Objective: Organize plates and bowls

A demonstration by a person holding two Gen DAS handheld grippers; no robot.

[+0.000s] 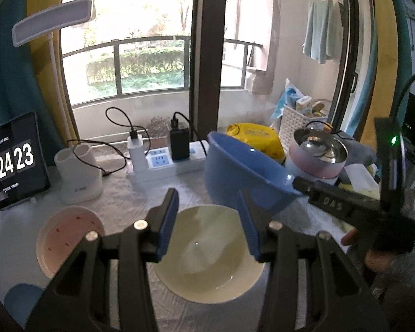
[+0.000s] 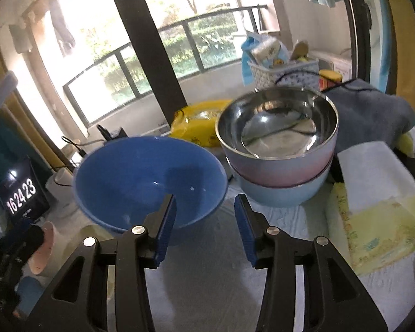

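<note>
Blue bowl (image 2: 149, 182) | tilted, rim beside right gripper (image 2: 204, 221) fingertips, grip unclear | left gripper (image 1: 210, 221) wide over cream bowl (image 1: 210, 257)

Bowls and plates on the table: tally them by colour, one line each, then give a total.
Blue plastic bowl: 1
Cream ceramic bowl: 1
White bowl with pink speckled inside: 1
Pink bowl with steel lining: 1
Light blue bowl under the pink one: 1
Blue dish, cut off at the edge: 1
Total: 6
</note>
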